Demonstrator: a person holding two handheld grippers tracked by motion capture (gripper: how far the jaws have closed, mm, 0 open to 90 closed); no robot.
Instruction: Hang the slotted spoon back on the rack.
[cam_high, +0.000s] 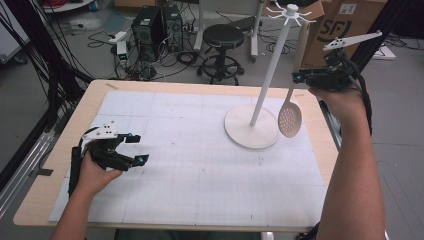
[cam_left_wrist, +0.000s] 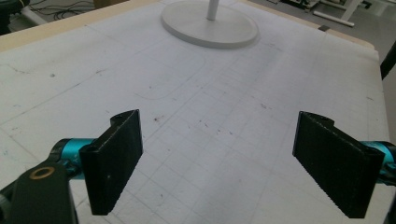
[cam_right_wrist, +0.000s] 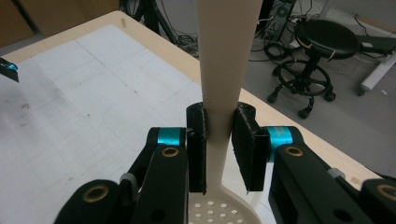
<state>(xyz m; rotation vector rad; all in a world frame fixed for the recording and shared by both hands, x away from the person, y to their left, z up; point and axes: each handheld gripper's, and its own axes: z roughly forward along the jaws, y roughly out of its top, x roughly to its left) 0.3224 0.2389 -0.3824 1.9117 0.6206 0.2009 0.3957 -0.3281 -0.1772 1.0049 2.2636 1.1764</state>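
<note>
Table (cam_high: 60, 200): I see a light wooden top, rounded at the corners, carrying everything I work with.
Grid mat (cam_high: 200, 165): I see a white squared sheet covering most of the table, with faint marks and small dark specks in the left gripper view.
Hanging stand (cam_high: 272, 75): I see a white upright pole on a round flat base (cam_high: 247, 131), topped by a ring of short hooks (cam_high: 291, 11). It stands on the far right part of the mat.
Slotted spoon (cam_high: 290, 117): I see a cream utensil with a perforated oval bowl hanging downward and the handle rising to my right gripper. It is lifted off the mat, the bowl just right of the pole, overlapping the base edge in the high view.
Right gripper (cam_right_wrist: 219, 140): I hold it raised over the right side of the table. The jaws are pinching the spoon handle on both flat sides, just above the bowl, as the right gripper view shows.
Left gripper (cam_high: 134, 148): I hold it low over the near left of the mat, aimed toward the stand. The jaws are spread wide, with bare mat between them in the left gripper view.
Gap between grippers: well apart, at opposite sides of the mat.
</note>
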